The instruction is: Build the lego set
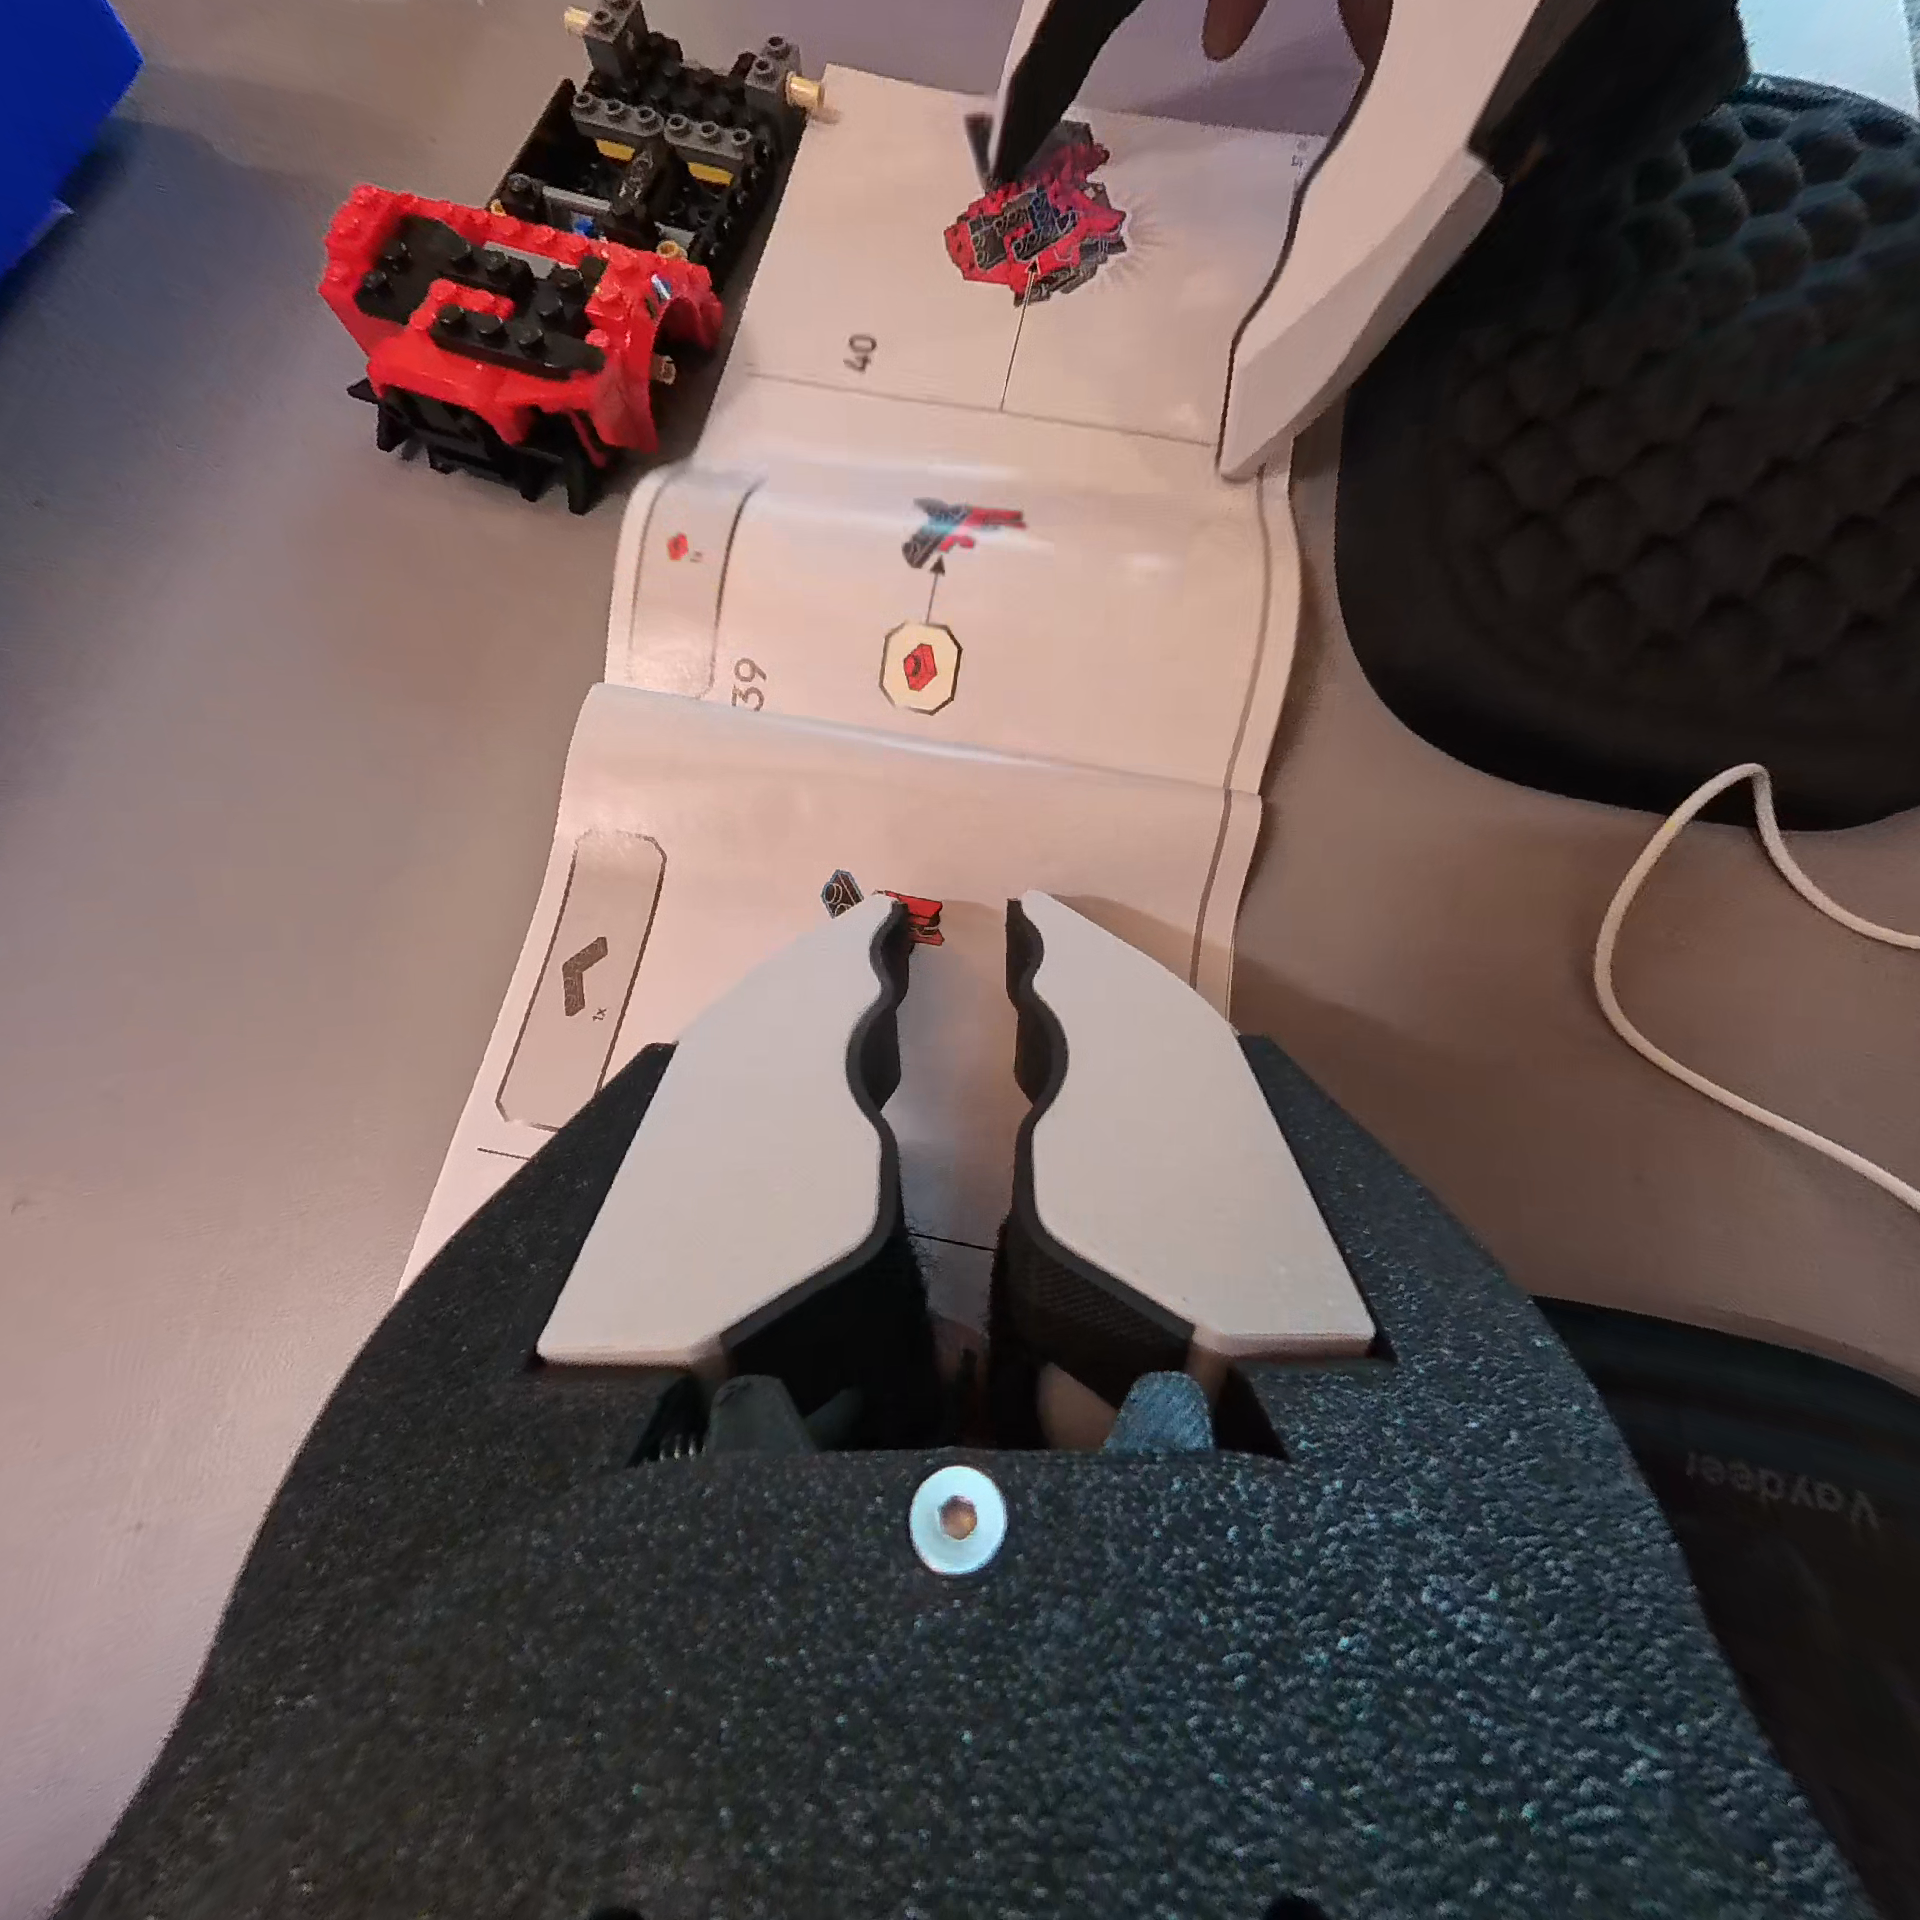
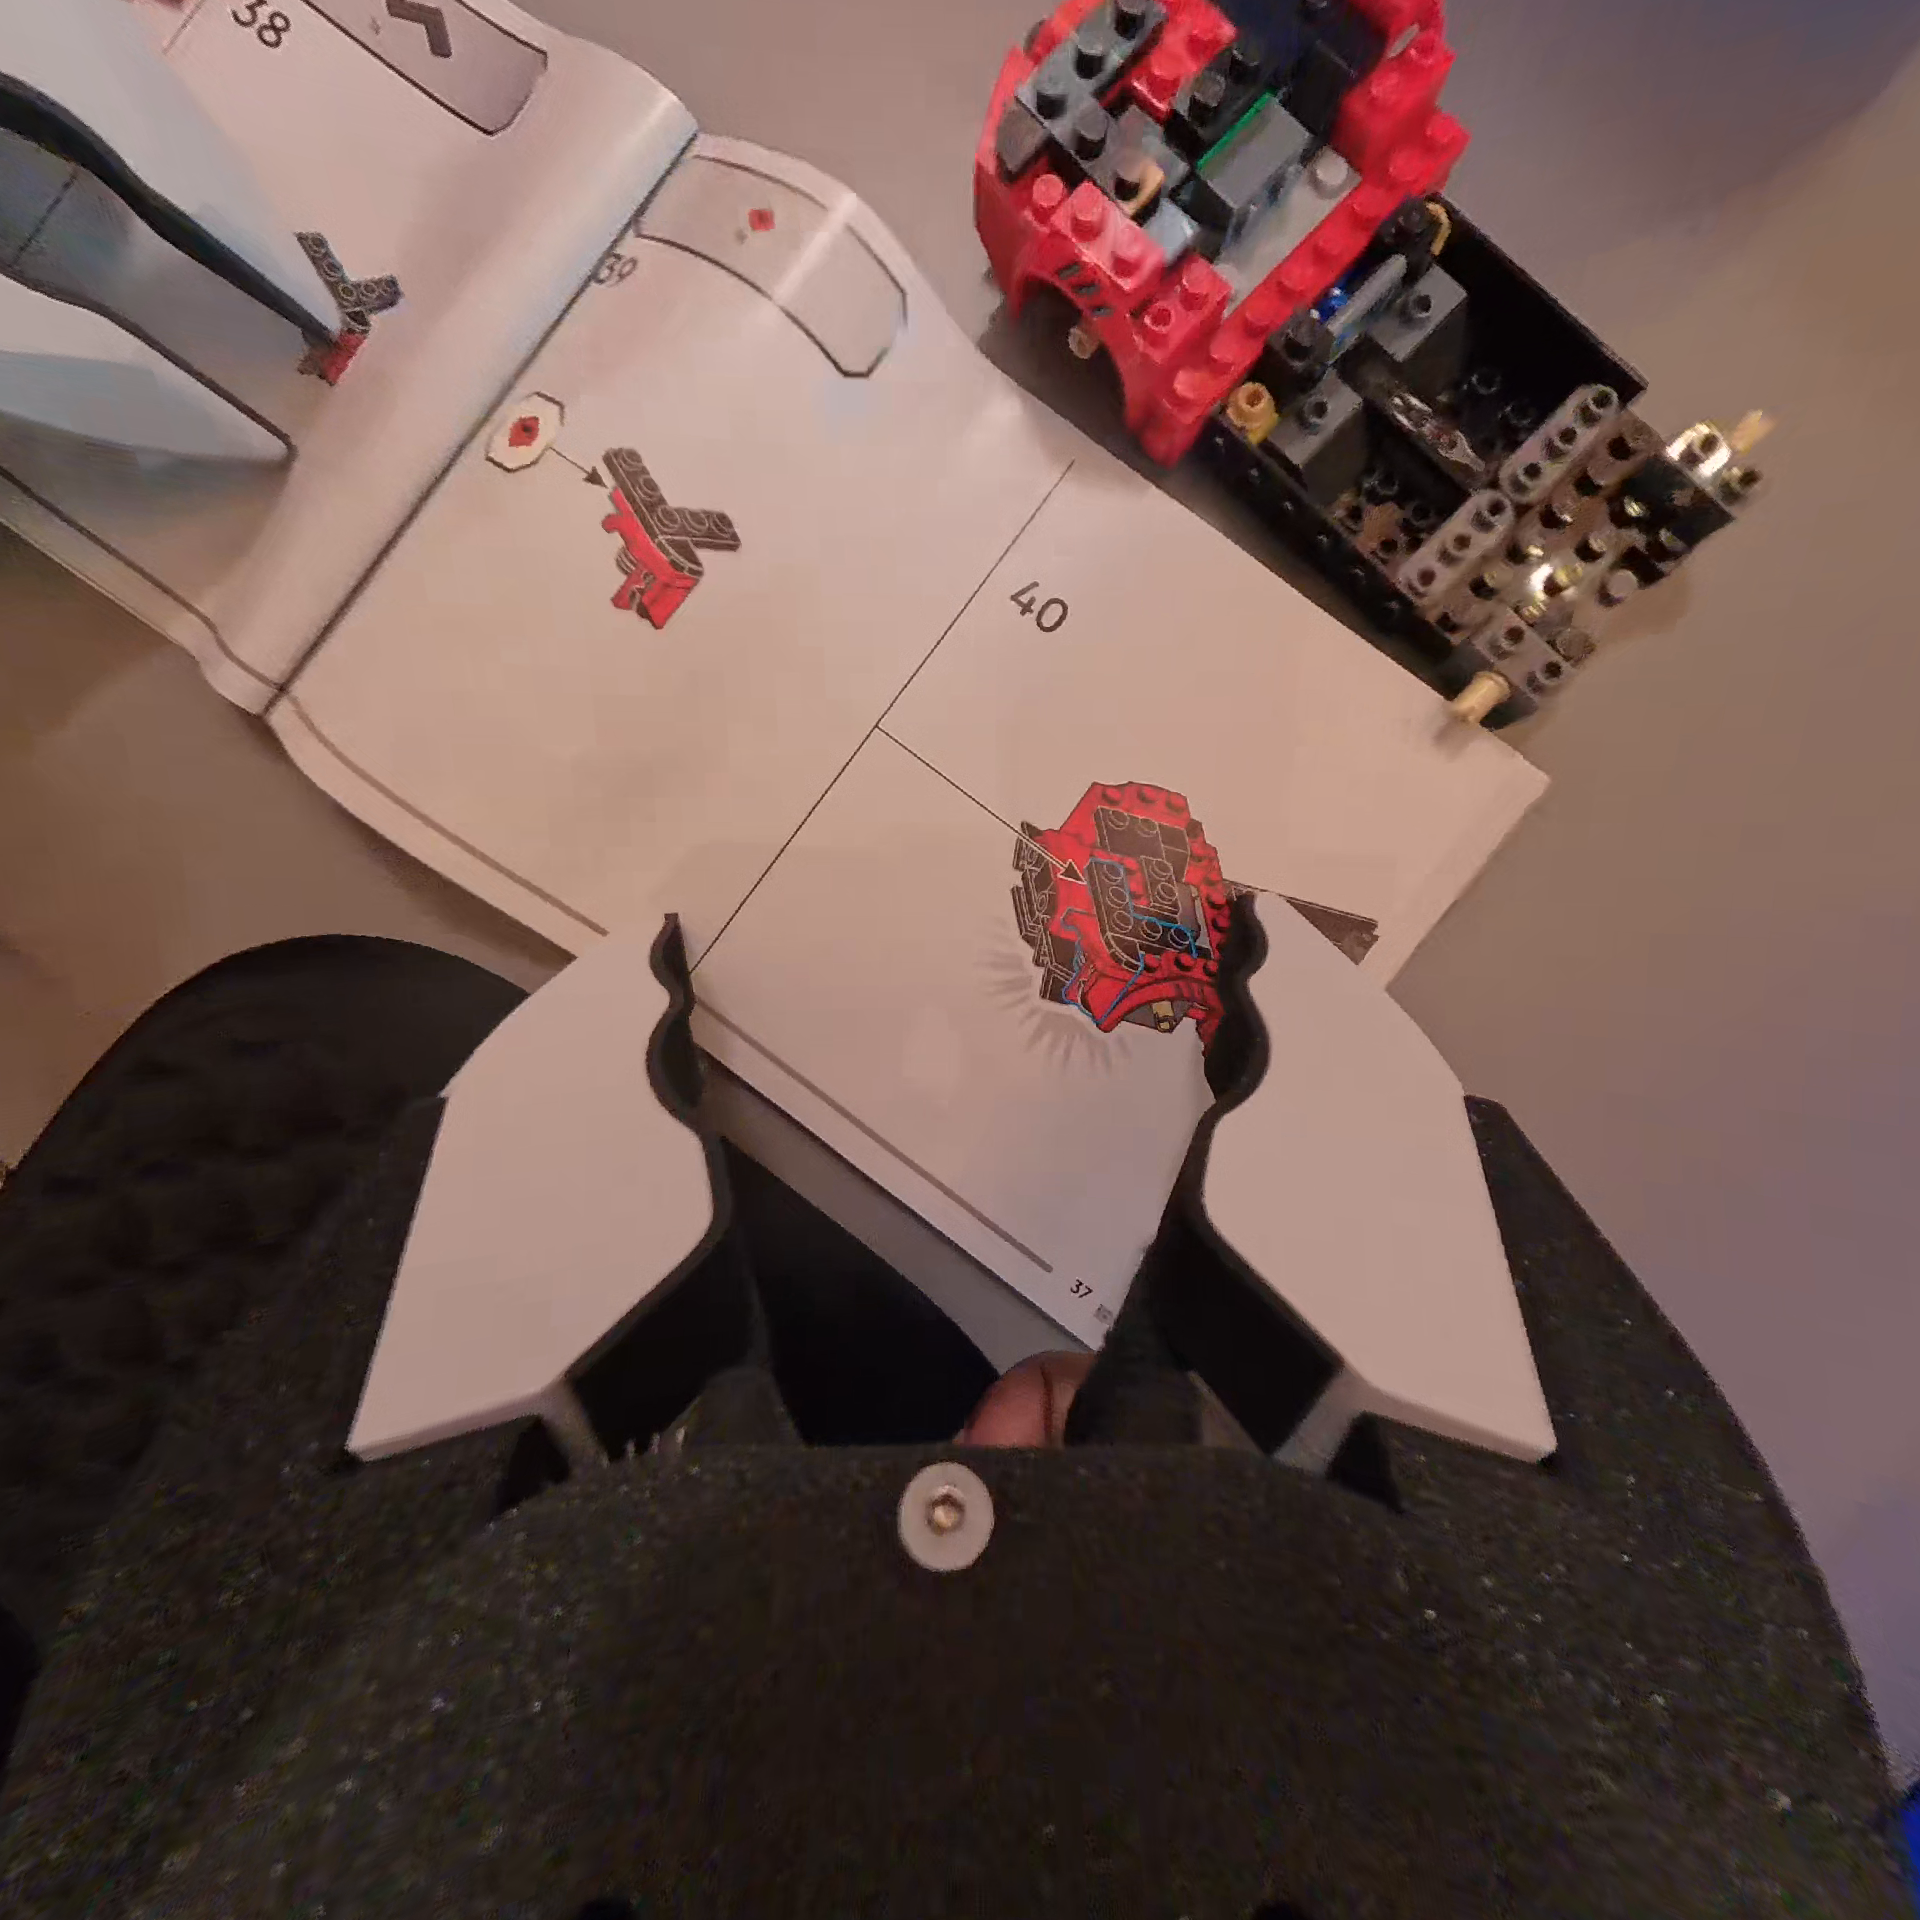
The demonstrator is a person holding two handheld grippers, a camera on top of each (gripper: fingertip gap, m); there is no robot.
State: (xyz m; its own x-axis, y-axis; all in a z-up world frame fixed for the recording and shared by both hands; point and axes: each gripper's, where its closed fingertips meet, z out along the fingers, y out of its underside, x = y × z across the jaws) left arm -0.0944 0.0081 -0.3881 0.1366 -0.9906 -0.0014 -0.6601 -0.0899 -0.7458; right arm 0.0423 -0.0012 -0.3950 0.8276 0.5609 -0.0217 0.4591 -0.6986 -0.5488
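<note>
From my left gripper (image 1: 951,914) I look along the open instruction booklet (image 1: 935,623); its fingers stand a narrow gap apart with nothing between them, tips low over the near page. Only this view gives me the white cable (image 1: 1662,997) curling over the table on the right, the dark dimpled cushion (image 1: 1662,468) past the booklet's right edge, and a blue object (image 1: 52,125) in the far left corner. My right gripper (image 2: 956,925) shows what the left cannot: the lego model (image 2: 1299,270) from above, its red curved shell open onto grey and black studded bricks, with a black box-shaped chassis, pale grey holed beams and tan pins sticking out the far end. Its fingers are spread wide and empty, tips over the page's printed red figure. In the left view the model (image 1: 540,281) sits on the grey table (image 1: 208,831), just beside the booklet's far left edge, and the right gripper (image 1: 1195,208) hangs over the far page. The fingers are smooth pale plates with wavy black inner pads; the bodies are rough, speckled black. The booklet's glossy pages bow upward at the fold. Bare tabletop lies open to the model's left, while the cushion crowds the right side
</note>
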